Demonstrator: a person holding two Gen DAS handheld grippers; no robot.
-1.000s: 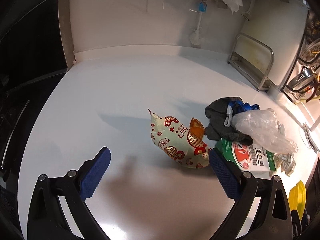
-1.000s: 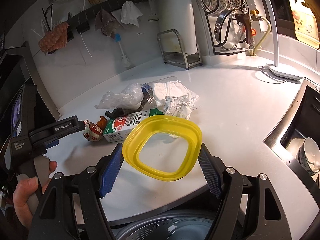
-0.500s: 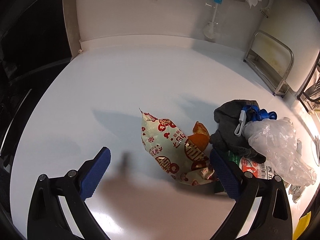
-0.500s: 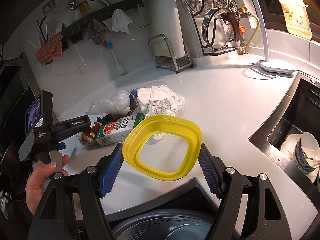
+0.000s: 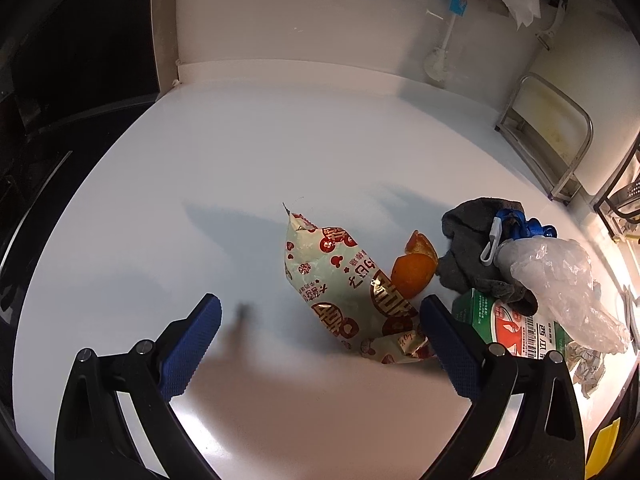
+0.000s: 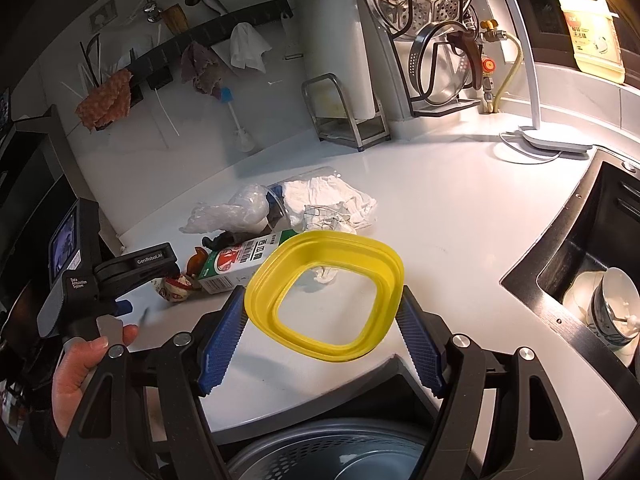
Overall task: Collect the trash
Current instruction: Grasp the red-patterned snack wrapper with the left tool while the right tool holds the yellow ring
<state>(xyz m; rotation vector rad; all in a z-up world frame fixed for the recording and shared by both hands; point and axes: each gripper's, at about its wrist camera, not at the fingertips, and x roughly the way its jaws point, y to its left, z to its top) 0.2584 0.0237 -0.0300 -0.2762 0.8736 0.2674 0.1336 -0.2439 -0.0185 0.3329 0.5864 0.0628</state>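
Two grippers over white counter (image 5: 200, 184), left gripper (image 5: 320, 336) wide open around snack wrapper (image 5: 344, 292), right gripper (image 6: 320, 334) clamping yellow square rim (image 6: 324, 292), trash pile at ten o'clock, sink (image 6: 568, 256) holding bowl (image 6: 612, 304) at three o'clock.

The right gripper (image 6: 322, 334) clamps a yellow square ring (image 6: 326, 294) above the white tabletop (image 6: 440, 216). Trash lies far left: a green carton (image 6: 240, 260), clear plastic (image 6: 228, 216) and white cloth (image 6: 332, 200).

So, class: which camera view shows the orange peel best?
The left wrist view: the orange peel lies fully visible beside the snack wrapper. The right wrist view shows only a small sliver behind the green carton.
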